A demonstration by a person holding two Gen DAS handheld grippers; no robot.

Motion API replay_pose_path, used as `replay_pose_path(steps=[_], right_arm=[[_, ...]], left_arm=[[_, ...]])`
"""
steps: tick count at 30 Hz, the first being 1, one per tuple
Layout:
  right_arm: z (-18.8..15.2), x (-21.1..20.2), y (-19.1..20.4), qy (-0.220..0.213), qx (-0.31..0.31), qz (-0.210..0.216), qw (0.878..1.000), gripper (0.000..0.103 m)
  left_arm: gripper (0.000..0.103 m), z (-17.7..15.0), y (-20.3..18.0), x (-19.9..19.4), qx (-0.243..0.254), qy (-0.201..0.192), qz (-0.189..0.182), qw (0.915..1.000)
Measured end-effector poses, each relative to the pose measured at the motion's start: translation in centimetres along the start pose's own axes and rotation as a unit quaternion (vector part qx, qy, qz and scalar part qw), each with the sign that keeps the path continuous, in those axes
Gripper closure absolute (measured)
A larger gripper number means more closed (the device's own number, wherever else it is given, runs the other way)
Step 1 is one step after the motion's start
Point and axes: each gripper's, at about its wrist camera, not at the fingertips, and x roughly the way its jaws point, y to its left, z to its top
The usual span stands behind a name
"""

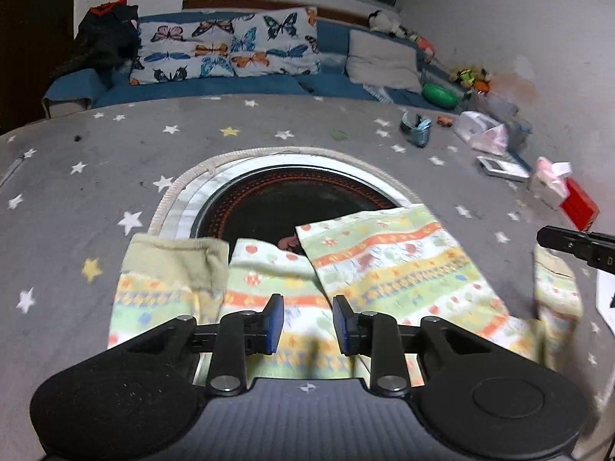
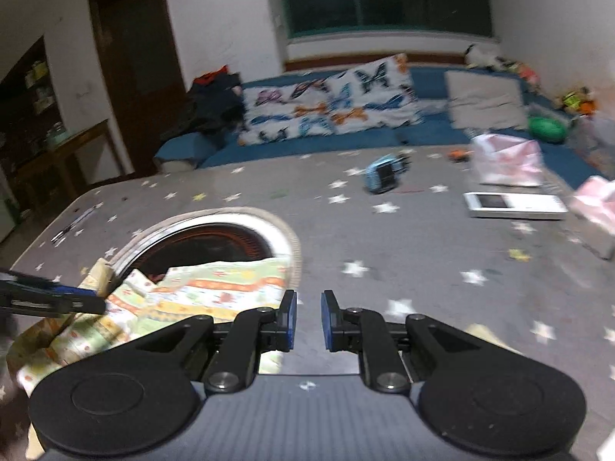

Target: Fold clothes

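While the left gripper [image 1: 308,322] is hovering low over the patterned garment [image 1: 384,269], its blue-padded jaws are standing apart with a moderate gap and nothing is caught between them. That garment, pale with orange, yellow and green printed bands, is lying crumpled on the grey star-print table cover [image 1: 269,130], partly draping over the round dark recess [image 1: 292,199] in the middle of the table. One plain beige cuff [image 1: 177,261] is lying flat at the left end of the cloth, and an upper layer is angling across toward the right, where another printed section is sagging near the table edge. From the left wrist view, the right gripper [image 1: 569,247] is showing only as a dark finger at the right border, just beside the garment's far right part; whether it is touching the cloth cannot be told. In the right wrist view, the right gripper [image 2: 308,319] is sitting over bare grey cover with its jaws set narrowly apart and empty, and the garment [image 2: 215,288] is lying to its left. The left gripper [image 2: 54,299] is appearing there as a dark bar over the cloth's left part. Farther back, a white flat device [image 2: 515,205], a small blue toy [image 2: 384,173] and a pink bag [image 2: 507,159] are resting on the cover, well apart from the garment. Motion blur is softening the right view.
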Motion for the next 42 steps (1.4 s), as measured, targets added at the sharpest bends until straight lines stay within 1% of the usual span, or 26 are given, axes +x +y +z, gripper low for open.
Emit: replay_pose_path(steps=[3,5,7,10,15,19,23,26,27,29,30,32,35,39,42], right_arm=[[0.6,2.9,1.2,0.017,-0.009,0.016,1.000,0.090],[0.9,4.6,1.9,0.026,-0.016,0.022,0.999,0.087],[1.0,6.1,2.2,0.035,-0.024,0.023,0.999,0.081],[1.0,7.8,2.3,0.045,-0.029,0.021,0.998,0.081],[1.0,10.5,2.4,0.063,-0.033,0.017,0.997,0.080],[1.1,11.3,2.1,0.063,-0.026,0.012,0.998,0.080],[1.3,11.7,2.4,0.063,-0.034,0.013,0.997,0.079],[1.4,11.9,2.7,0.063,-0.042,0.015,0.997,0.080],[1.4,12.1,2.8,0.065,-0.045,0.018,0.997,0.081],[1.5,12.3,3.2,0.065,-0.056,0.012,0.996,0.098],[1.5,12.4,3.4,0.065,-0.062,0.009,0.996,0.098],[2.2,12.1,3.6,0.050,-0.072,0.002,0.996,0.101],[3.2,11.8,4.0,0.028,-0.087,-0.009,0.996,0.101],[5.8,12.1,3.6,-0.002,-0.083,-0.027,0.996,0.101],[6.8,13.5,3.3,-0.001,-0.079,-0.042,0.996,0.101]], left_arm=[[0.072,0.5,0.8,1.9,-0.003,0.008,0.012,0.9999],[0.071,0.7,1.5,2.7,-0.008,0.006,0.023,0.9997],[0.071,0.7,2.2,2.8,-0.014,-0.004,0.032,0.9994],[0.071,0.8,3.0,2.9,-0.019,-0.008,0.036,0.9992],[0.067,1.1,3.9,3.0,-0.021,-0.011,0.039,0.9990],[0.067,1.3,3.3,3.9,-0.001,0.001,0.036,0.9993],[0.069,1.7,2.9,4.4,0.013,0.003,0.039,0.9992],[0.092,1.8,2.9,4.7,0.020,0.003,0.046,0.9987],[0.095,1.9,3.1,4.6,0.016,0.002,0.046,0.9988],[0.099,2.2,3.5,4.6,0.007,0.000,0.048,0.9988],[0.102,2.4,3.7,4.6,0.002,-0.003,0.050,0.9988],[0.102,3.2,4.1,4.3,-0.006,-0.018,0.058,0.9981],[0.103,4.4,4.7,3.9,-0.019,-0.040,0.071,0.9965],[0.103,6.0,5.6,3.4,-0.037,-0.069,0.088,0.9930],[0.103,6.1,6.5,3.6,-0.053,-0.077,0.104,0.9902]])
